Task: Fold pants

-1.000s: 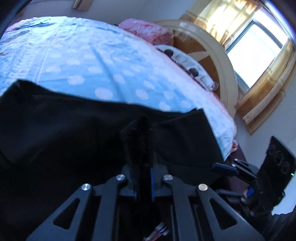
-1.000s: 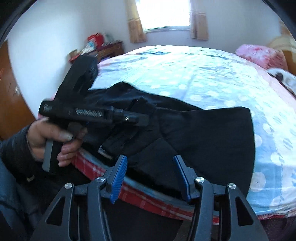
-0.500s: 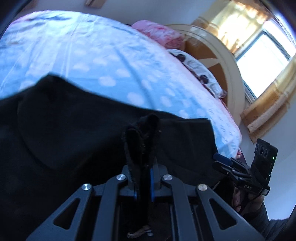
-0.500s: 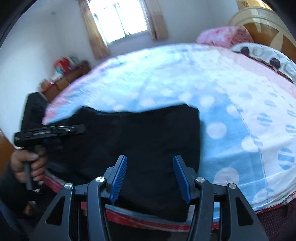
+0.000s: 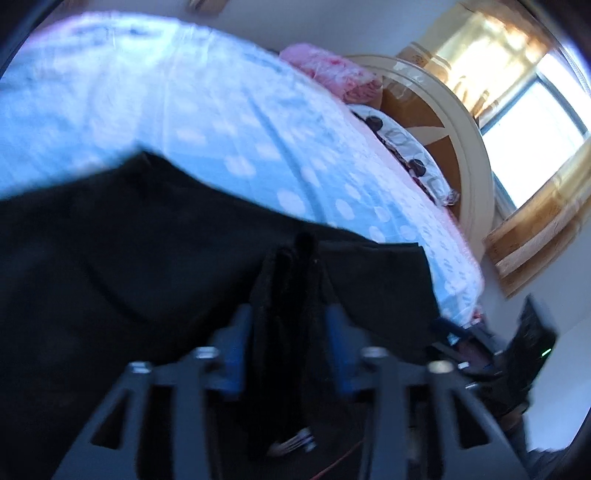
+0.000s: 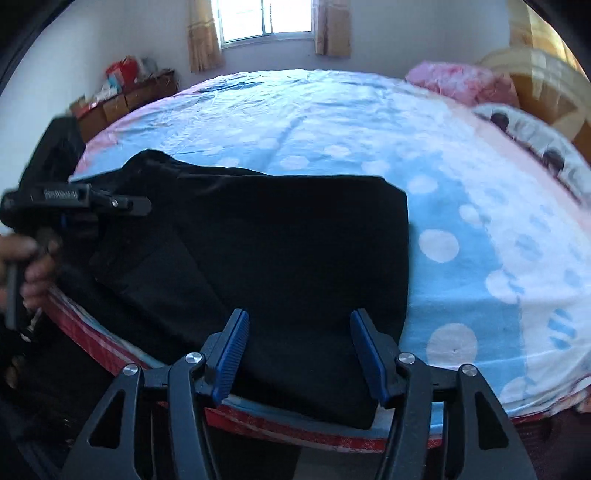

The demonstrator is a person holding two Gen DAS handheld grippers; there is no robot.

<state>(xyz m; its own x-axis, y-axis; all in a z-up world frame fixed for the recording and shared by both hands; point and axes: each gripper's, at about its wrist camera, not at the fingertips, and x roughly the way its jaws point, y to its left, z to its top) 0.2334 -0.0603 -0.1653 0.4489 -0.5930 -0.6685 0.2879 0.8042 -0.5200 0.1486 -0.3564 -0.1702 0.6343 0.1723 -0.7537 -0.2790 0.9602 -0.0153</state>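
Black pants (image 6: 295, 243) lie spread on the near edge of a bed with a blue sheet with white dots (image 6: 461, 236); they also fill the lower left wrist view (image 5: 110, 258). My left gripper (image 5: 286, 325) has its jaws parted, with a bunch of the black cloth standing loose between the blue pads. In the right wrist view the left gripper (image 6: 140, 205) is at the pants' left end, over the bed's edge. My right gripper (image 6: 299, 354) is open and empty, just above the pants' near edge.
A pink pillow (image 6: 461, 85) and a patterned pillow (image 6: 535, 136) lie by the headboard (image 5: 443, 122). A window with curtains (image 6: 266, 18) is on the far wall. Boxes and clutter (image 6: 125, 88) stand left of the bed.
My left gripper's jaws have opened around the bunch of cloth they were clamping. My right gripper swung over the pants' near edge and stayed open.
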